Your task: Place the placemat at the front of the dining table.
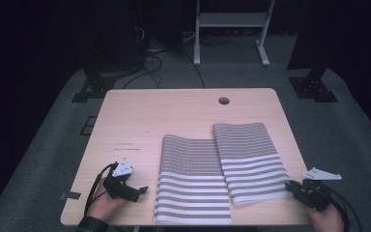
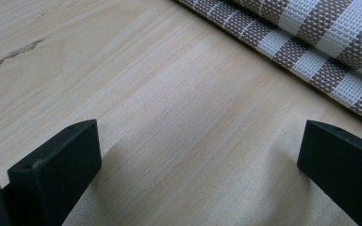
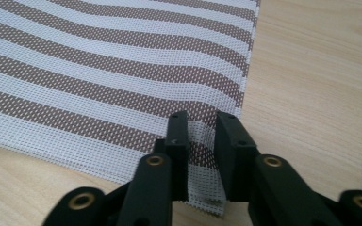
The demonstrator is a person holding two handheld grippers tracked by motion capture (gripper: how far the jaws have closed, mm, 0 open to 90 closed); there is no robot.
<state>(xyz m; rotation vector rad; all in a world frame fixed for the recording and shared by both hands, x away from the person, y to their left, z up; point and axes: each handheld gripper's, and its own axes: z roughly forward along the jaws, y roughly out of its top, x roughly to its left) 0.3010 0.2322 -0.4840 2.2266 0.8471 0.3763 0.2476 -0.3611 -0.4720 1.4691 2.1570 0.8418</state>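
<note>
Right claw [image 3: 201, 129]: pinching the near corner of the right striped towel [image 1: 251, 159], jaws narrowed on the fabric.
Left claw [image 2: 198, 155]: resting wide apart over bare table [image 1: 140, 116], beside the left towel [image 1: 191, 179].
Progress: 2 towels lying folded side by side, slightly overlapping; corner seemingly just being gripped, moving yet to come.

Light wooden table [image 1: 140, 116] with a round cable hole [image 1: 223, 101] near the far edge. Behind it there's a white metal stand [image 1: 232, 29], loose cables [image 1: 149, 63] on grey carpet [image 1: 348, 140], black frame feet [image 1: 314, 87] either side.
</note>
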